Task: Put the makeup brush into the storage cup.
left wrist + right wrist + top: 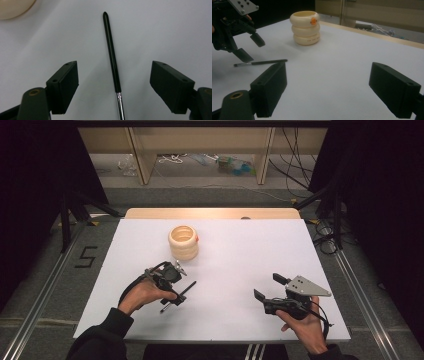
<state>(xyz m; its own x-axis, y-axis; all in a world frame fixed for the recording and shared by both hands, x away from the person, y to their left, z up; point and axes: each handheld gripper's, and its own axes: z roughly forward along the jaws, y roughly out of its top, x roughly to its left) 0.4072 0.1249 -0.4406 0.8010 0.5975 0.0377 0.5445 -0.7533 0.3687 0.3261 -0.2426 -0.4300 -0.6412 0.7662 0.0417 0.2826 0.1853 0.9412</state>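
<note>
A thin black brush (186, 290) with a silver ferrule lies flat on the white table (240, 255), left of centre. My left gripper (175, 295) hangs just over it, open. In the left gripper view the brush (111, 47) runs up between the two spread jaws of my left gripper (115, 65), and neither pad touches it. In the right gripper view that gripper (250, 47) hovers at the brush's (262, 62) ferrule end. My right gripper (270, 286) rests open near the table's front right, nothing between its jaws (328, 68).
A cream holder (183, 242) made of stacked rings, with an orange mark (313, 21), stands upright behind the brush toward the table's far side. Beyond the table's far edge are wooden shelf legs (142, 155) and cables on the floor.
</note>
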